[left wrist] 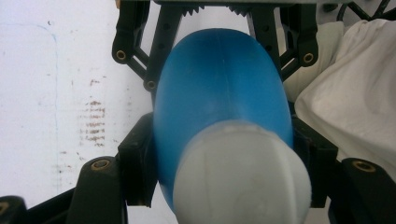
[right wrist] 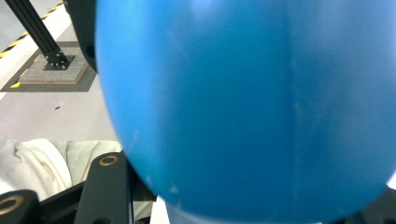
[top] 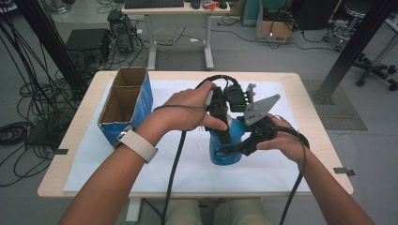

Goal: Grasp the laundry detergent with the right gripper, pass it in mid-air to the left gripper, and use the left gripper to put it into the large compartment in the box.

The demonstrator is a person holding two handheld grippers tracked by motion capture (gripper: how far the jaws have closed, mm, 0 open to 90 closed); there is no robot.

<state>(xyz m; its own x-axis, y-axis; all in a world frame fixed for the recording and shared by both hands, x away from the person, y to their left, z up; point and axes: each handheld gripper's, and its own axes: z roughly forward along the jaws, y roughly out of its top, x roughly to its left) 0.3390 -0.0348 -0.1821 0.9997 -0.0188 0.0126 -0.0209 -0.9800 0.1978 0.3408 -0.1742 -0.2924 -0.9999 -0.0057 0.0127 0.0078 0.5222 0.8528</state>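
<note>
Object: blue bottle (top: 225, 147) with a white cap (left wrist: 243, 175), upright on the white sheet (top: 187, 173) at mid-bench, right of the cardboard box (top: 124, 101).
Left hand-held gripper (top: 220, 124): comes from above; jaws close on the bottle's neck just under the cap.
Right hand-held gripper (top: 244, 145): reaches in from the right, level with the bench; jaws press the bottle's body.
Step, judged: steady the body, work the cap.
Technique: keep the body grip firm; turn only the upper gripper; avoid tilting.
Hands: left wrist arched over, right low.
</note>
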